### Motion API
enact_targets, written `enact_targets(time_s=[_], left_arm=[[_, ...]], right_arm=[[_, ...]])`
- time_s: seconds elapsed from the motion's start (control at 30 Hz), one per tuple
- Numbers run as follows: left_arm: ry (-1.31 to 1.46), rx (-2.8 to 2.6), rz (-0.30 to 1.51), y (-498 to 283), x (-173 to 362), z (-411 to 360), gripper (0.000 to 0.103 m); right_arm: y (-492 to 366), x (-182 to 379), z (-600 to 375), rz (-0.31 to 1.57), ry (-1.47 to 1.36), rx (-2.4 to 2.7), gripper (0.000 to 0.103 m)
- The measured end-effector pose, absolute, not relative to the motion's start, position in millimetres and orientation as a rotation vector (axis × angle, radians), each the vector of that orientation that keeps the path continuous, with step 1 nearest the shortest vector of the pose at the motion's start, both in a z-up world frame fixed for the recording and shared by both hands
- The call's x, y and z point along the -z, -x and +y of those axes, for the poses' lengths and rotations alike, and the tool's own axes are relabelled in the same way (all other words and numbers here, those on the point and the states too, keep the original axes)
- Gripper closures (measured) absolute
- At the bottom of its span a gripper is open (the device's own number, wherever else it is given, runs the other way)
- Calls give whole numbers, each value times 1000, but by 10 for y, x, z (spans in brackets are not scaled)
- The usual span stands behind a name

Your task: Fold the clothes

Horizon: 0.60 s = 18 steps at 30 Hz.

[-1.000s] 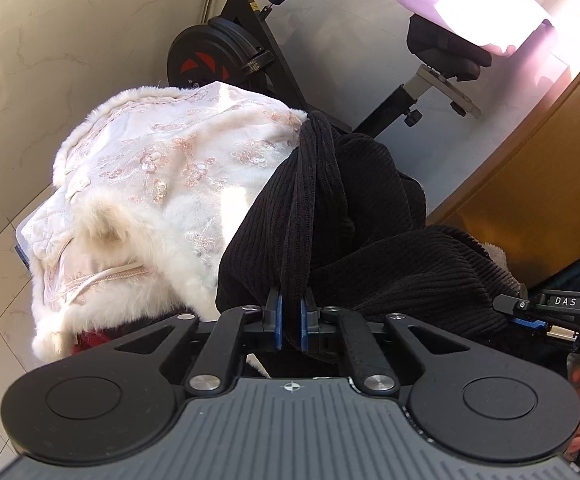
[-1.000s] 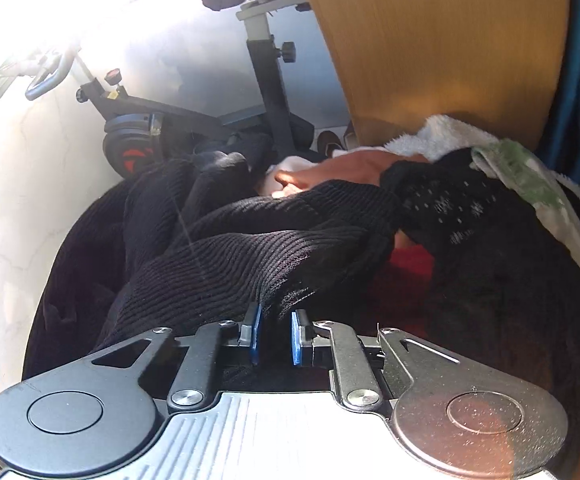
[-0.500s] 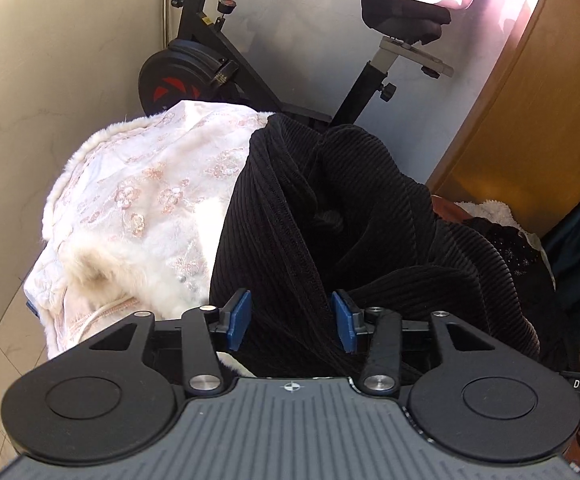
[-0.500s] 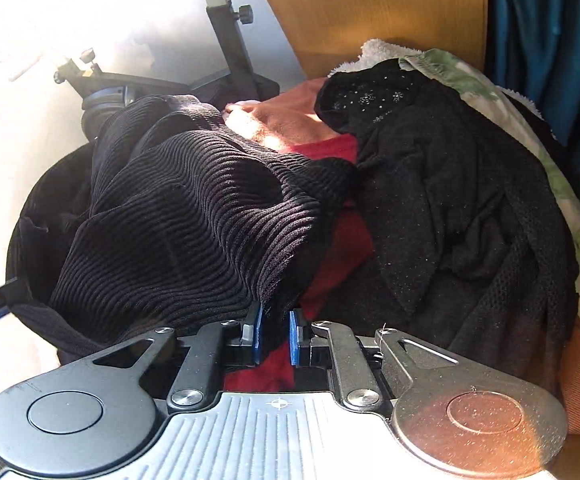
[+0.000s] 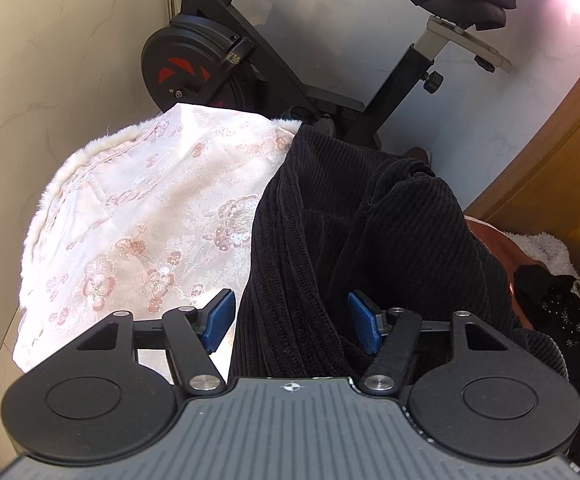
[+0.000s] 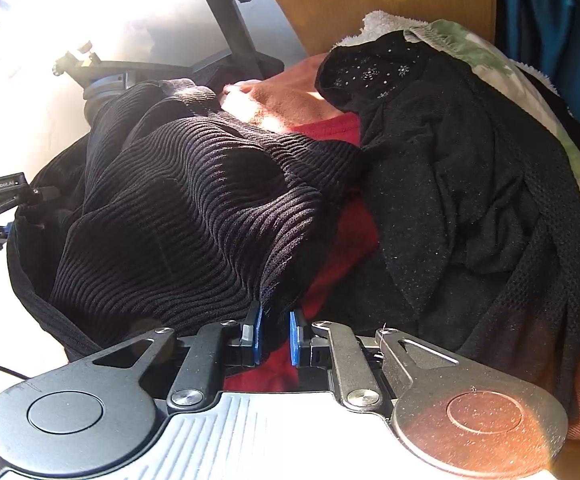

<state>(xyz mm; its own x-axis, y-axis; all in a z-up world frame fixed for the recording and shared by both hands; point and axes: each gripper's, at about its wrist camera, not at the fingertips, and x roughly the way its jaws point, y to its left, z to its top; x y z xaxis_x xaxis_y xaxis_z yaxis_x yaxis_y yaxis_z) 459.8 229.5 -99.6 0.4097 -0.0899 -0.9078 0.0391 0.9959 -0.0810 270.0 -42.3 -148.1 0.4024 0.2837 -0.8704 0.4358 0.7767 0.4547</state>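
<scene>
The folding had barely begun. A black ribbed sweater (image 6: 193, 216) lay heaped and rumpled on top of a pile of other clothes, with no flat panel or crease to be seen in it. The right hand-held gripper (image 6: 275, 334) was clenched on a hem at the near edge of that sweater, cloth bunched between its blue pads (image 6: 256, 336). The left hand-held gripper (image 5: 292, 326) had its jaws apart and closing, with folds of the sweater (image 5: 330, 248) lying between them; its pads did not press on the cloth, so it held nothing. Just beside the sweater, toward the wall, lay a pale pink fur-trimmed jacket (image 5: 149, 232), also unfolded. On the other side the pile went on with a red garment (image 6: 342, 240), a black knit top (image 6: 470, 184) and a green-and-white fleece (image 6: 490, 56), all loose. What carried the pile could not be told. An exercise bike (image 5: 217, 64) stood behind. By my reading, every piece was still to be folded, and the sweater needed spreading out first.
</scene>
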Motion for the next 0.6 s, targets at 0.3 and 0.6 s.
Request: enact_targets(time_s=[0.3,0.6], left_arm=[[300,143,1036,-4207,551,2724,90],[391,90,569,-3082,-641,3092,90]], right_arm=[[-2891,1498,-459,1189,-803,111,89],[-2870,493,-672,751,-794,160,92]])
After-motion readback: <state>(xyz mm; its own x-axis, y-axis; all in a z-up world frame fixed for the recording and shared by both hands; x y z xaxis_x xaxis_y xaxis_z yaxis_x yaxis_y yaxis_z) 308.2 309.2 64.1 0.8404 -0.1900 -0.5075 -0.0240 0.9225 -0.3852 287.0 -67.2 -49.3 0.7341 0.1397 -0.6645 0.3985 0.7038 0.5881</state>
